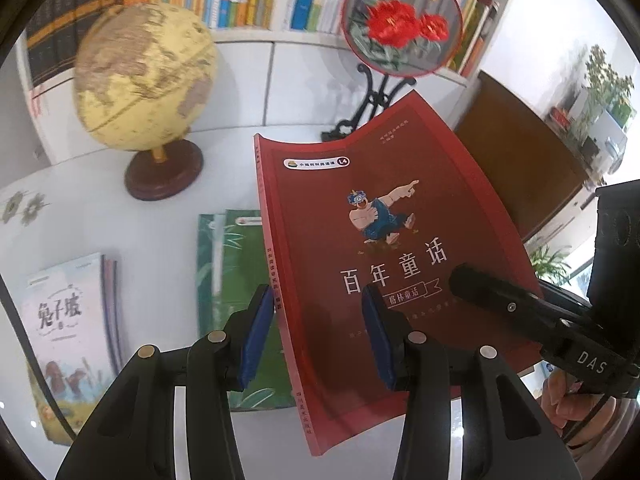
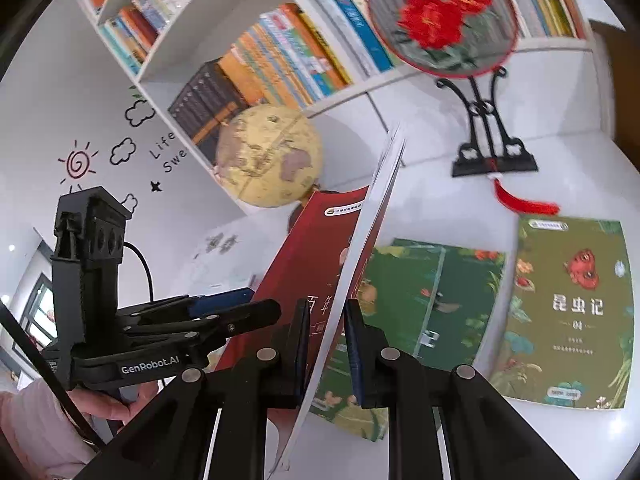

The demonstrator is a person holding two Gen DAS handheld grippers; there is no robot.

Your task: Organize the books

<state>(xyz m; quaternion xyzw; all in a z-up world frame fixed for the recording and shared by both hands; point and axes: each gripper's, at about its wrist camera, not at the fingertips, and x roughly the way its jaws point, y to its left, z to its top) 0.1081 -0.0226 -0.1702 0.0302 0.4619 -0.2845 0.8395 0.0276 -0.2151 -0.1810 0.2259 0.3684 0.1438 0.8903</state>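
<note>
Red paperback book, lifted clear above the white counter, sags — light, floppy, best pinched near the spine. Right gripper fingers clamp its page edge; left gripper fingers straddle the spine, unclenched. Only the right view shows the insect book.
</note>
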